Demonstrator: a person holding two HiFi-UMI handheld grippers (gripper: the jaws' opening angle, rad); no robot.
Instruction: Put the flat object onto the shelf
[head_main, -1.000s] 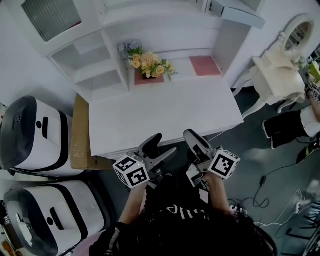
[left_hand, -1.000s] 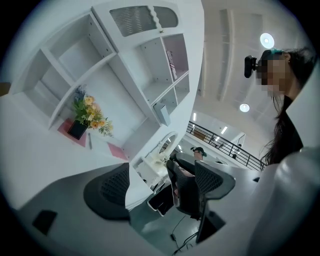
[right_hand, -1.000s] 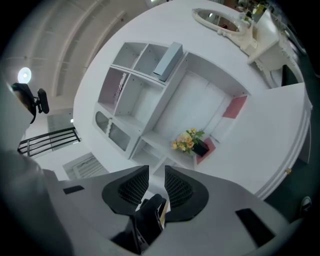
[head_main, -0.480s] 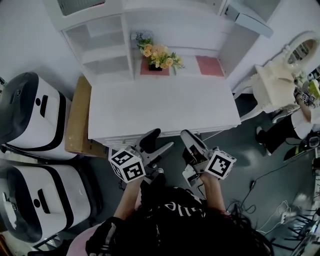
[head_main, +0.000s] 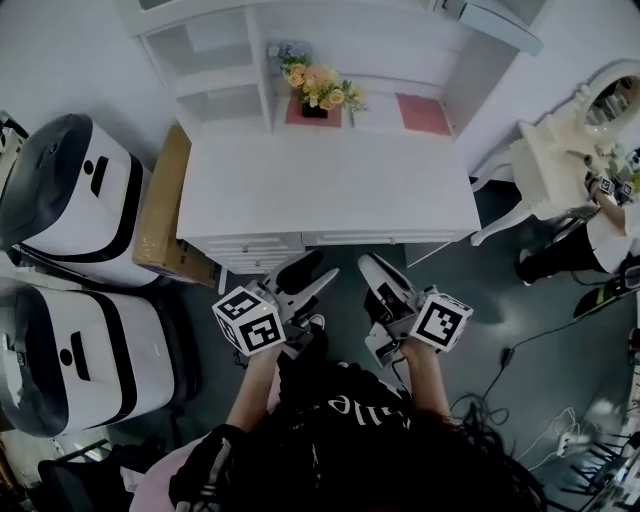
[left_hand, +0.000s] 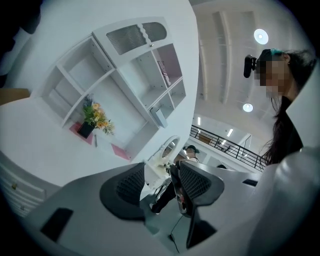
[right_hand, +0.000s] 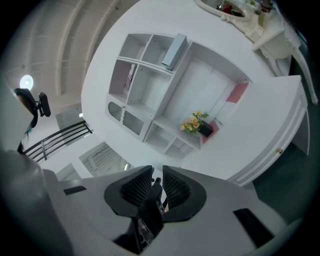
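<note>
A flat pink mat (head_main: 423, 113) lies at the back right of the white desk (head_main: 330, 195), below the white shelf unit (head_main: 215, 60); it also shows in the left gripper view (left_hand: 120, 151) and the right gripper view (right_hand: 237, 93). A second pink mat (head_main: 295, 112) lies under a flower pot (head_main: 320, 88). Both grippers hover level over the floor, short of the desk's front edge. My left gripper (head_main: 316, 273) (left_hand: 162, 175) is open; its jaws have just been closing with nothing between them. My right gripper (head_main: 368, 265) (right_hand: 157, 182) is shut and holds nothing.
Two white-and-black machines (head_main: 75, 200) (head_main: 85, 355) and a cardboard box (head_main: 170, 215) stand left of the desk. A white vanity with a mirror (head_main: 560, 150) and a seated person (head_main: 600, 230) are at the right. Cables (head_main: 520, 370) lie on the dark floor.
Both grippers have drawn back from the desk's front edge and now hang over the floor. The left jaws stand narrower than before. The right jaws have closed.
</note>
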